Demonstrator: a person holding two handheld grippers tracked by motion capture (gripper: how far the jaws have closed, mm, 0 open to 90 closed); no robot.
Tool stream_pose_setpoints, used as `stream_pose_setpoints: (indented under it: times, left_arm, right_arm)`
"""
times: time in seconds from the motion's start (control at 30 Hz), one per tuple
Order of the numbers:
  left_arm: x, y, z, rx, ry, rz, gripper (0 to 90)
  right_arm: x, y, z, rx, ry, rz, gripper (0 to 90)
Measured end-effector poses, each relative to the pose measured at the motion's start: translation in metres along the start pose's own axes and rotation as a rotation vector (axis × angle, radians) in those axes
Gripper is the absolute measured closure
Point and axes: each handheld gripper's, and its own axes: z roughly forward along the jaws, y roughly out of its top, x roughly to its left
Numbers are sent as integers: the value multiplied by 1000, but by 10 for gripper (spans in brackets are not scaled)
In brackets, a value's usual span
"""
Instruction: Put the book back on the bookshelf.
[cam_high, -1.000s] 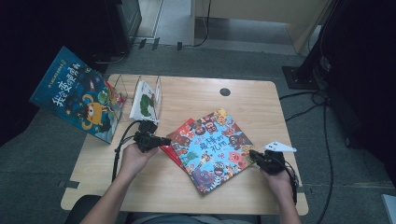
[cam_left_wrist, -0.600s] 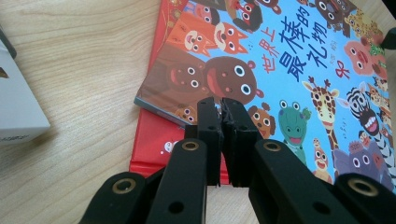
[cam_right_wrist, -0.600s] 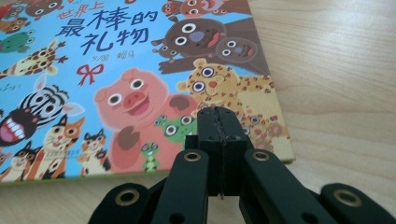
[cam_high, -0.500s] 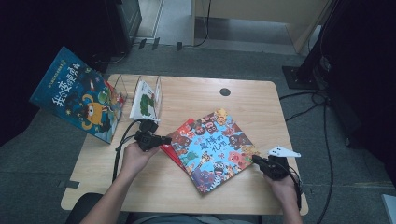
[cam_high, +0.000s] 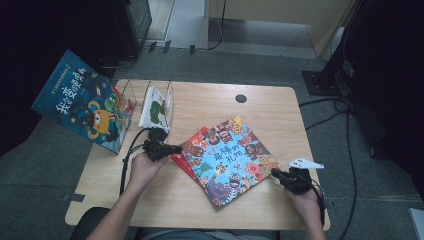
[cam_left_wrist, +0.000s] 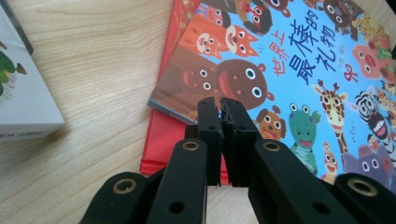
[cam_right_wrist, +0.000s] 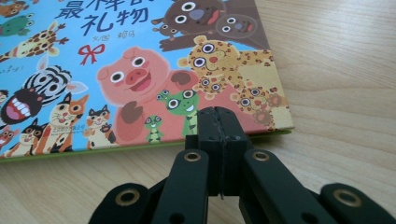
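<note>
— Jaws? Both pairs pressed together, left gripper (cam_high: 172, 149) and right gripper (cam_high: 278, 173) flanking the animal book (cam_high: 230, 157).
— It lies mid-table on a red book (cam_high: 183, 160); wooden table (cam_high: 260, 112), grey carpet (cam_high: 50, 155) around

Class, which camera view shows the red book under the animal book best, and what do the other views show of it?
The left gripper view: the red book lies close, its cover and edge sticking out from under the animal book. The high view shows a small red strip beside the left gripper. The right gripper view gives the animal book's corner, no red.
</note>
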Motion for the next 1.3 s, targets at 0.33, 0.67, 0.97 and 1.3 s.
stream_pose_setpoints:
  times: [0.33,0.67,0.97,1.3]
  left_arm:
    - [3,-3,1,0,22,-4,870]
    - [9,-7,2,-8,38,-31,870]
    - [14,-10,4,-14,51,-53,869]
    - [15,-11,8,-9,64,-54,868]
  right_arm:
    - [-10,6,6,-11,-11,12,900]
    - [-19,13,14,-26,-10,36,900]
    - [-23,17,19,-29,-15,43,900]
    - [-28,24,26,-36,-21,55,900]
